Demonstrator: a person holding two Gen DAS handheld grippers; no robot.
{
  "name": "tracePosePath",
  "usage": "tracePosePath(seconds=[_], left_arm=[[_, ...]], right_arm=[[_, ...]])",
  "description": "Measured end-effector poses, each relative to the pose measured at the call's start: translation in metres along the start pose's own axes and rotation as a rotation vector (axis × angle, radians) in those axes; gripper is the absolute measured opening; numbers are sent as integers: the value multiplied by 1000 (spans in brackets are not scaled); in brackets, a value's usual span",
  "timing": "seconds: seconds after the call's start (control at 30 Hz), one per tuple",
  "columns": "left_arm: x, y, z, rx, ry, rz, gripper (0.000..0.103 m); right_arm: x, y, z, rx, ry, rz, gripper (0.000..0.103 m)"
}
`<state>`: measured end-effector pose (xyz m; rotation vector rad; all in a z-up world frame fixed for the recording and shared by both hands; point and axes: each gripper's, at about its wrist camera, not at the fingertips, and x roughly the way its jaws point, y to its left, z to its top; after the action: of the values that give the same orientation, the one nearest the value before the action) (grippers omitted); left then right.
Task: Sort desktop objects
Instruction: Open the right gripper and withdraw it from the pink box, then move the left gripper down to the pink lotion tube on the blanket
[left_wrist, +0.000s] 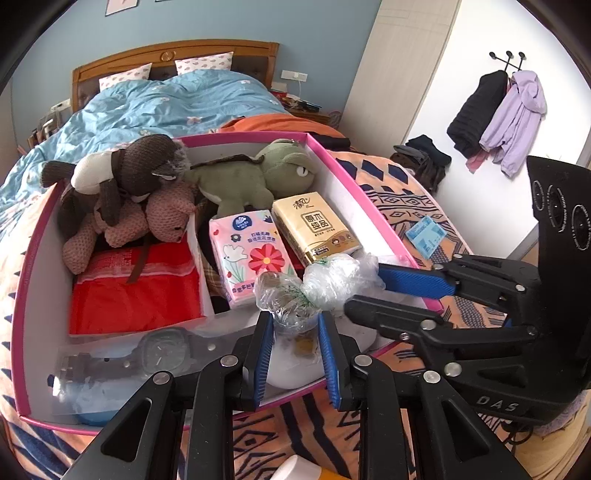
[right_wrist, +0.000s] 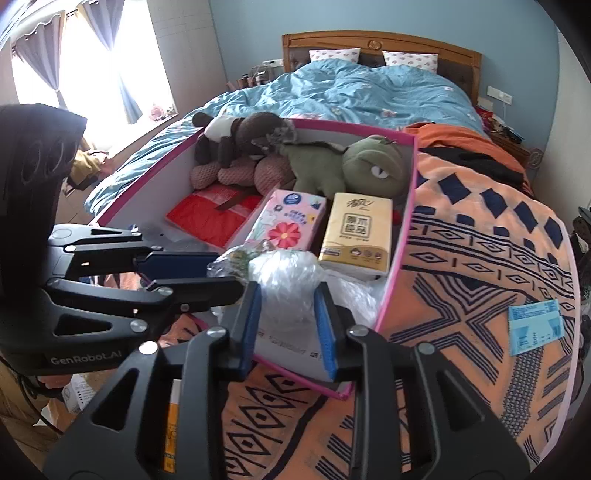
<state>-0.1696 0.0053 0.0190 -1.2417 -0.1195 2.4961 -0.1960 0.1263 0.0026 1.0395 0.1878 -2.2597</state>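
Hovering over the pink-rimmed box (left_wrist: 332, 155) on the bed, the left gripper (left_wrist: 295, 350) pinches a crumpled plastic bag (left_wrist: 288, 299) while the right gripper (right_wrist: 288, 325), jaws slightly parted around the bag's other lump, seems ready to let go and withdraw.

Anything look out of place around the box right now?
One thing: a small blue packet lies alone on the patterned blanket, outside the pink box where the other items sit. Inside, the plush toys are piled loosely, nothing spilled.
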Motion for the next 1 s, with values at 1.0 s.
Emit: tracePosePath(seconds=[1.0], left_arm=[[-41,8,-17,14,-90,-25,38]], right_arm=[[-15,4,-9,-9,-57,-85,24]])
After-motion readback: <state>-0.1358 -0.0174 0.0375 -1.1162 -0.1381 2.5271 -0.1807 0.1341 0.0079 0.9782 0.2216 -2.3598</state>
